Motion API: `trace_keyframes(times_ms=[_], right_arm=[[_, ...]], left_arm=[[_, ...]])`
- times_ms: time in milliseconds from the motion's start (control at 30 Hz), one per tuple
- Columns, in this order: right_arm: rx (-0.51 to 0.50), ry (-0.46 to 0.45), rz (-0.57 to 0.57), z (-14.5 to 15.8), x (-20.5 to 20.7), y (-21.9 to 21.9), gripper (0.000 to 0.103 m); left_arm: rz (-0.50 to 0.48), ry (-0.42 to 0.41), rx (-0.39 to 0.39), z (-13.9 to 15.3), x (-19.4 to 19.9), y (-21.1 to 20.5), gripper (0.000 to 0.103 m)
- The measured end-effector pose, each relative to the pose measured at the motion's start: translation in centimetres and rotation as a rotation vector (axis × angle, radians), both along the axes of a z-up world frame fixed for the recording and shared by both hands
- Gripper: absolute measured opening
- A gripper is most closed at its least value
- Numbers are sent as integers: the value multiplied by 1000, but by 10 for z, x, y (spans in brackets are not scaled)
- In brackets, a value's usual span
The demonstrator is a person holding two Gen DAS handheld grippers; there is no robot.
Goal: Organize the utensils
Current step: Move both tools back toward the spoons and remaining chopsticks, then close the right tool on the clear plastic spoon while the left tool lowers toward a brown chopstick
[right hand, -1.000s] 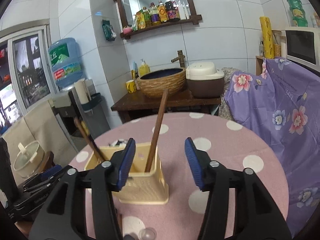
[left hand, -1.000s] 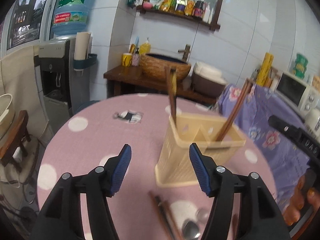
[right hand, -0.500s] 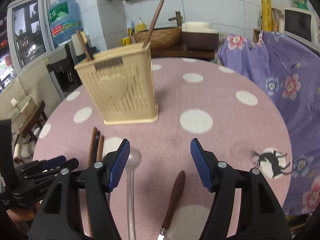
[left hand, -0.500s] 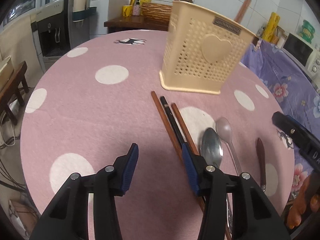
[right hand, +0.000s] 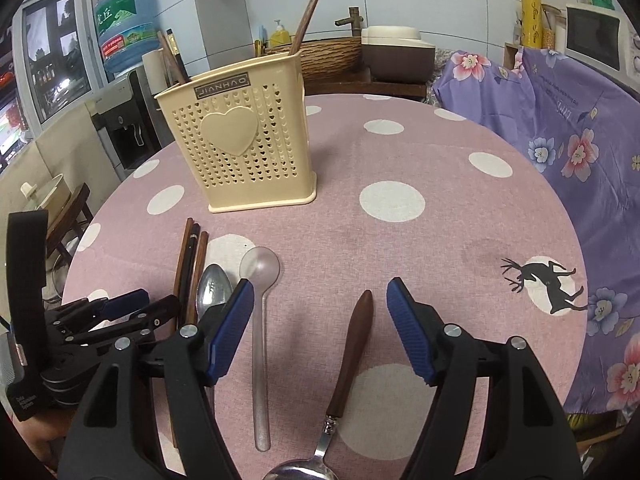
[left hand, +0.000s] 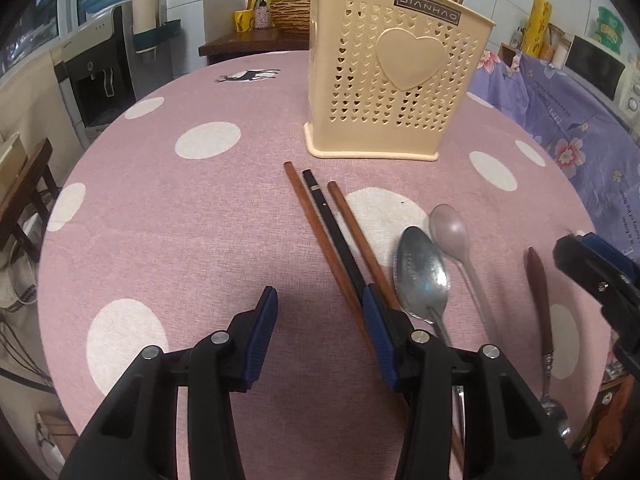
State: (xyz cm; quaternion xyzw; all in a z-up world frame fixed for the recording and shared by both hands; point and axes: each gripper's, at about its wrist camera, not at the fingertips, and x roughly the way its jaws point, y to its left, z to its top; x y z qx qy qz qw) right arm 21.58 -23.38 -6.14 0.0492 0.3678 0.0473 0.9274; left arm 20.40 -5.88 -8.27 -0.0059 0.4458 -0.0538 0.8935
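Only rightward: wooden-handled spoon [right hand: 352,344] between tongs [right hand: 320,328].

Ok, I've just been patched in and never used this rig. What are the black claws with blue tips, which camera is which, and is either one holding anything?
There is no robot arm: a person holds a two-finger clamp in each hand, and each clamp carries a fisheye camera looking forward along its fingers. One picture comes from the left gripper, the other from the right gripper. Both are open and hold nothing.

On the pink dotted table stands a cream utensil holder with a few chopsticks already inside. In front of it lie three loose chopsticks, a metal spoon, a clear plastic spoon and a wooden-handled spoon. The left gripper's right finger is over the chopsticks; the wooden handle lies between the right gripper's fingers.
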Motion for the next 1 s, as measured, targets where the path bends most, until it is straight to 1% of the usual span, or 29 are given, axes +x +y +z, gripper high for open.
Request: trace_keyframes(times_ms=[33, 67, 100, 200, 333, 500, 600, 733, 833, 867, 1000], right_arm=[[-7, 0, 6, 0, 0, 2, 69], [-16, 0, 9, 1, 0, 3, 69], [-22, 4, 10, 0, 0, 3, 69], [-32, 21, 23, -1, 3, 4, 69], [-75, 67, 72, -6, 13, 17, 69], [-168, 135, 138, -23, 23, 38, 69], [-189, 186, 169, -31, 30, 45, 69], [-215, 218, 181, -39, 41, 52, 68], [-222, 240, 184, -42, 52, 54, 67], [-216, 250, 186, -43, 55, 54, 65], [-181, 272, 189, -44, 65, 55, 63]], left_arm=[[-1, 5, 17, -1, 0, 2, 45], [1, 0, 17, 0, -2, 5, 45], [17, 8, 25, 0, -3, 10, 45], [54, 0, -36, 6, -10, 32, 44], [99, -23, -56, 15, -13, 47, 44], [99, -32, -65, 18, -10, 48, 45], [97, -23, -72, 15, -9, 48, 45], [98, -21, -88, 14, -9, 50, 45], [104, -21, -90, 13, -10, 53, 45], [106, -20, -91, 13, -9, 54, 45], [118, -19, -93, 12, -9, 60, 45]])
